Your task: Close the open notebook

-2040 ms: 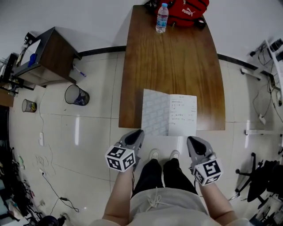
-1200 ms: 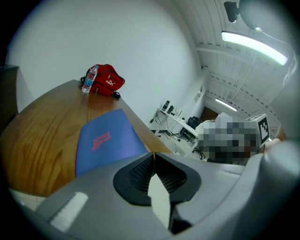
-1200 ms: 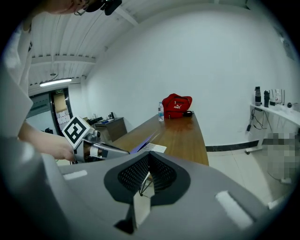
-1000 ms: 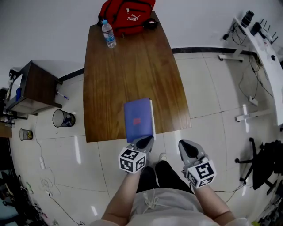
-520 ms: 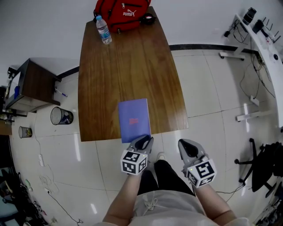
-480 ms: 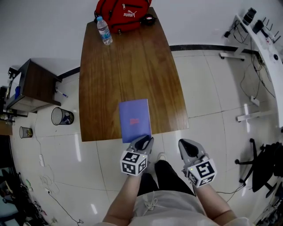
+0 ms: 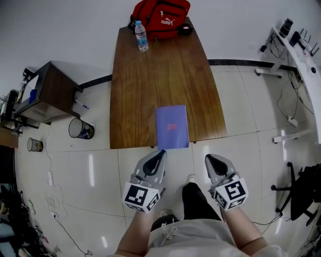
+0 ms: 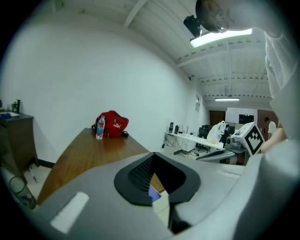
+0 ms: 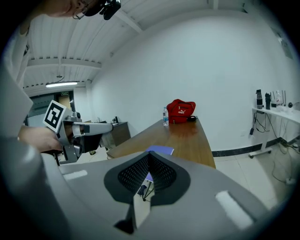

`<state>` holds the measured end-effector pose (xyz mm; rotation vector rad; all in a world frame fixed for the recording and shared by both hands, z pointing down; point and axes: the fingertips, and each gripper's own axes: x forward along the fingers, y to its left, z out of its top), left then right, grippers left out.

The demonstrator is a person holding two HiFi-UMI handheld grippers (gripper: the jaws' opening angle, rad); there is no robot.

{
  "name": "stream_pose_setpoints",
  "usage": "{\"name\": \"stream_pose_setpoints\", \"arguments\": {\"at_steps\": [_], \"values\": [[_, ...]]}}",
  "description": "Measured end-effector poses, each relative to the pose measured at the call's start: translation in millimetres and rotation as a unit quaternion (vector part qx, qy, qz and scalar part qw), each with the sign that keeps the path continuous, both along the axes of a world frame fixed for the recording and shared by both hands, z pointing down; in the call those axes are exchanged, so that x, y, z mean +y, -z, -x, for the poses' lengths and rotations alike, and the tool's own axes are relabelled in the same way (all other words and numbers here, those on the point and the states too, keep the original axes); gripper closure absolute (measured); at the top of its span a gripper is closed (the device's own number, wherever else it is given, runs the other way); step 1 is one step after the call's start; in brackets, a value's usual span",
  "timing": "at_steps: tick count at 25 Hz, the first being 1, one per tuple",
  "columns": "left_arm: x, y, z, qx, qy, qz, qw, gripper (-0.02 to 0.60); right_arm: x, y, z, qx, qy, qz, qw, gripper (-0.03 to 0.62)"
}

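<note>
**Inspector:** What is recorded nearest the person?

**Assessor:** The left gripper (image 7: 160,153) is found with its jaws closed together and nothing between them. The right gripper (image 7: 210,159) is likewise found shut and empty. Both are held over the floor, short of the table (image 7: 150,75).

**Inspector:** And the notebook?

**Assessor:** The notebook (image 7: 172,126) is seen closed, purple cover up, laid flat at the table's near edge.

**Inspector:** Beyond it?

**Assessor:** A water bottle (image 7: 142,36) is stood beside a red bag (image 7: 161,12) at the far end.
</note>
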<state>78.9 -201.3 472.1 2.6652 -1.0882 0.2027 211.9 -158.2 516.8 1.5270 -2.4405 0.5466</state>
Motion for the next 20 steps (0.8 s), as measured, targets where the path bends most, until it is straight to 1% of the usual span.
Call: {"name": "stream_pose_setpoints", "arguments": {"at_steps": [2, 4, 8, 12, 14, 16, 20], "values": [[21.8, 17.2, 30.7, 0.014, 0.011, -0.024, 0.9996, 0.575, 19.9, 10.2, 24.2, 0.004, 0.002, -0.012, 1.000, 0.588], [47.4, 31.4, 60.4, 0.024, 0.016, -0.039, 0.9988, 0.575, 42.5, 21.8, 47.8, 0.009, 0.001, -0.027, 1.000, 0.588], [107.5, 62.7, 117.3, 0.034, 0.010, -0.063, 0.9973, 0.575, 90.6, 49.6, 96.1, 0.025, -0.007, -0.058, 0.998, 0.588], [164.6, 96.5, 167.3, 0.036, 0.007, -0.103, 0.9940, 0.575, 139.8, 75.0, 143.0, 0.038, -0.011, -0.079, 0.996, 0.588], [187.1, 103.7, 189.4, 0.043, 0.006, -0.109, 0.9931, 0.575, 161.5, 84.7, 162.1, 0.043, -0.015, -0.086, 0.995, 0.588], [206.1, 107.1, 207.6, 0.049, 0.003, -0.108, 0.9929, 0.575, 180.6, 93.0, 178.2, 0.045, -0.020, -0.091, 0.995, 0.588], [241.2, 114.7, 230.9, 0.058, 0.004, -0.110, 0.9922, 0.575, 217.5, 102.6, 199.5, 0.053, -0.020, -0.094, 0.994, 0.588]]}}
